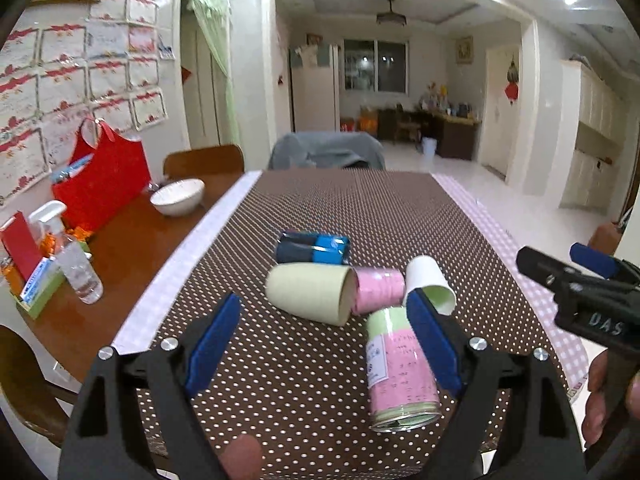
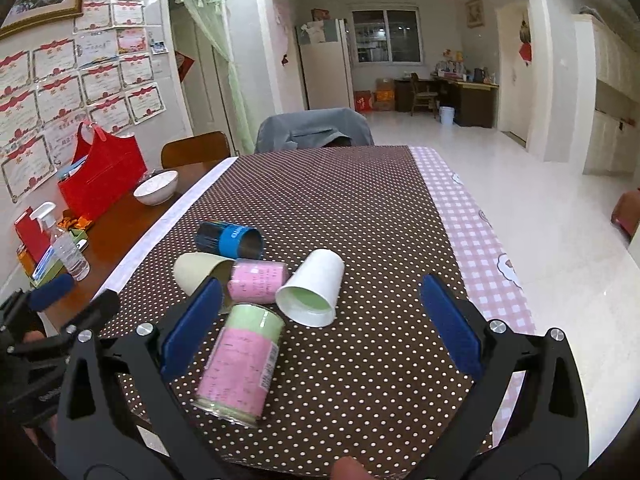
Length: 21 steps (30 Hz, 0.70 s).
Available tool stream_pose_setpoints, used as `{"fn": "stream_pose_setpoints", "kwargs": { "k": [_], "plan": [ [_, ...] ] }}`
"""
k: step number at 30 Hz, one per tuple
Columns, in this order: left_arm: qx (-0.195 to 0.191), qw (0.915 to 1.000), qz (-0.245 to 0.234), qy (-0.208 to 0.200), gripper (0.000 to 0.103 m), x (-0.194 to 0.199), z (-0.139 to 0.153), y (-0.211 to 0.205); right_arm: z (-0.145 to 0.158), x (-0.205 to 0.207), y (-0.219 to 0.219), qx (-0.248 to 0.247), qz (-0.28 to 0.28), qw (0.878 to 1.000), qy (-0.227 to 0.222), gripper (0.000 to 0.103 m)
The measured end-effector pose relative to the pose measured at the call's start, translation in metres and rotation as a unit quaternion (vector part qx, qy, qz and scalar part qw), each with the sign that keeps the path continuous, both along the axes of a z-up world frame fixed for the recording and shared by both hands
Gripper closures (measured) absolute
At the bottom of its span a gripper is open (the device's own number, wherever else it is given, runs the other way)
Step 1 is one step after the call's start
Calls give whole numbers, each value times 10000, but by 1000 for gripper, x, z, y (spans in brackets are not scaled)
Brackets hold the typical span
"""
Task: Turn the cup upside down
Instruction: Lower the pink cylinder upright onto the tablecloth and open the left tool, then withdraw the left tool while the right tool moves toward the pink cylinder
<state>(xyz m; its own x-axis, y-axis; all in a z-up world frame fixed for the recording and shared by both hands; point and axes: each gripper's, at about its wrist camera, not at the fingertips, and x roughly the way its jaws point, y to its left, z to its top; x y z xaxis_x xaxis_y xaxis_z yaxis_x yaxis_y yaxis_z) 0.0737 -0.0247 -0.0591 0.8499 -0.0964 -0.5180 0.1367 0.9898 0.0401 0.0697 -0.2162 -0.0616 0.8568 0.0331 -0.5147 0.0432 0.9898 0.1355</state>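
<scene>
Several cups and cans lie on their sides on the dotted brown tablecloth (image 1: 360,208). A white paper cup (image 2: 314,290) with a pale green inside lies with its mouth toward me; it also shows in the left wrist view (image 1: 430,282). A cream cup (image 1: 310,294) lies left of it, and shows in the right wrist view (image 2: 198,270). My left gripper (image 1: 324,312) is open above the cloth, its right finger in front of the white cup. My right gripper (image 2: 320,300) is open and empty, just short of the white cup.
A small pink can (image 2: 258,280), a larger pink-and-green can (image 2: 240,360) and a blue-black can (image 2: 230,240) lie among the cups. A white bowl (image 1: 178,196), a red bag (image 1: 100,176) and a spray bottle (image 1: 72,256) stand on the wooden table at left. A grey-draped chair (image 1: 326,150) stands at the far end.
</scene>
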Motion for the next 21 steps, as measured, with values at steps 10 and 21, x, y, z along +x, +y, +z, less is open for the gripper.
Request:
{"fn": "stream_pose_setpoints", "kwargs": {
  "k": [10, 21],
  "plan": [
    [-25, 9985, 232, -494, 19, -22, 21, 19, 17, -11, 22, -153, 153, 9996, -204, 6],
    [-80, 9956, 359, -858, 19, -39, 35, 25, 24, -21, 33, -255, 245, 9988, -342, 6]
  ]
}}
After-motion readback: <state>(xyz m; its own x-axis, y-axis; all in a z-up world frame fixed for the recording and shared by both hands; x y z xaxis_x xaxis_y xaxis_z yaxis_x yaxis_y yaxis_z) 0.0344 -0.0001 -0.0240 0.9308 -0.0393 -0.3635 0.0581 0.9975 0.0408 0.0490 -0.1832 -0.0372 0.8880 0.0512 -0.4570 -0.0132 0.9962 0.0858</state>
